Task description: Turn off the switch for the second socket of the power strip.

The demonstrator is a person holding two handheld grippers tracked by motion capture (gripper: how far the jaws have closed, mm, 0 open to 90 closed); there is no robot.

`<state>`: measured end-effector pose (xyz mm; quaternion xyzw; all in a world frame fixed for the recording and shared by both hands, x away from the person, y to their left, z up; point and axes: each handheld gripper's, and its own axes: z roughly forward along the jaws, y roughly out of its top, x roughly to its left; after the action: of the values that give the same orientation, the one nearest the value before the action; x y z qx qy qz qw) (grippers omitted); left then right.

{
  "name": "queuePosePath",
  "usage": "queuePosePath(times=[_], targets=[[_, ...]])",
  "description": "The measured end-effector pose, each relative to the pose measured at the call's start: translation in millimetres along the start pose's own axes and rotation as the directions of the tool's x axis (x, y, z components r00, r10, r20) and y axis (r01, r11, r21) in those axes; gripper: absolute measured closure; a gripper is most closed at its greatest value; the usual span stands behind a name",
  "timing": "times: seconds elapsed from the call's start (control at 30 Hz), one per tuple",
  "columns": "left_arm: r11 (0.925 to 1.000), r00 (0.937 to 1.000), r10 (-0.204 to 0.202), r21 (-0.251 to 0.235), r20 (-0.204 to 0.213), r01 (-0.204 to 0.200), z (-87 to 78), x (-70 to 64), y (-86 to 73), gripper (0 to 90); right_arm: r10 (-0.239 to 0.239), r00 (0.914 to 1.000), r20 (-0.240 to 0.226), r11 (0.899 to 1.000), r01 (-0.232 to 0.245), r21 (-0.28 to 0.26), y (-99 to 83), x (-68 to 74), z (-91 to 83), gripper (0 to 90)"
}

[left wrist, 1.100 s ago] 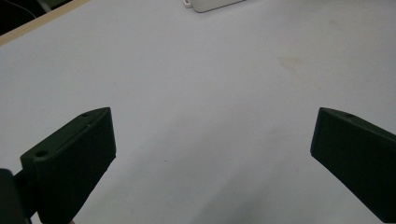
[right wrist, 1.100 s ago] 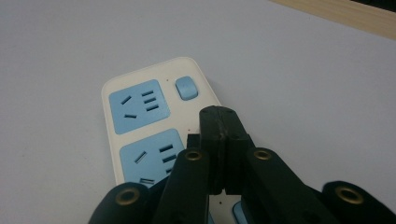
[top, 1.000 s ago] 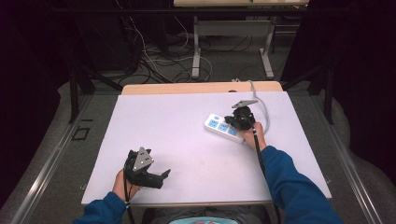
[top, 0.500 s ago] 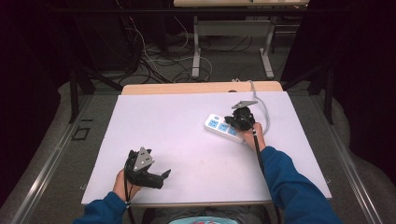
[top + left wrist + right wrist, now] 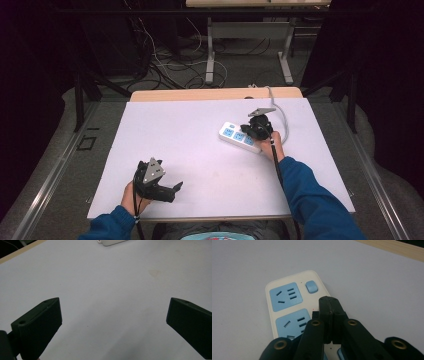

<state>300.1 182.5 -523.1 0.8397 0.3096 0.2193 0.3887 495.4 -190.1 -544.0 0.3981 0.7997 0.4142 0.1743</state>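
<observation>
Table [image 5: 200,150]: white top with a wooden strip along its far edge; everything below is placed relative to the power strip.
Power strip [image 5: 239,137]: white body with blue socket faces, lying flat and angled on the right half of the table, its cord [image 5: 280,112] curving off toward the far edge.
Right gripper [image 5: 260,127]: directly over the strip's near end; in the right gripper view its jaws are pressed together with nothing between them, tips [image 5: 331,315] hanging above the white margin beside the middle socket.
Left gripper [image 5: 170,189]: well apart from the strip, down at the near left edge; jaws spread wide and empty, bare table between them [image 5: 112,325].
Switch [image 5: 311,286]: small blue button at the strip's far end, just ahead of the closed tips.
Step, as I judge it: pressing the switch with the closed tips.
Doing it well: slide forward along the strip's long axis, keep the jaws together so they act as one blunt finger, come straight down on the button's centre, push gently.
Risk: an off-centre push may skid the strip, since the left gripper is not bracing it.
</observation>
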Motion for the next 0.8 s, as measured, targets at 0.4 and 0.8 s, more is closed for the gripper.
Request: queuePosePath(times=[0.4, 0.8], targets=[[1.0000, 1.0000, -0.007, -0.005, -0.001, 0.007, 0.7, -0.8, -0.5, 0.0, 0.015, 0.9999, 0.007, 1.000, -0.015, 0.002, -0.4, 0.2, -0.1, 90.0], [1.0000, 1.0000, -0.003, 0.000, 0.004, 0.003, 0.4, -0.9, -0.3, 0.0, 0.025, 0.9997, 0.003, 1.000, -0.025, 0.001, -1.0, -0.3, 0.6, 90.0]])
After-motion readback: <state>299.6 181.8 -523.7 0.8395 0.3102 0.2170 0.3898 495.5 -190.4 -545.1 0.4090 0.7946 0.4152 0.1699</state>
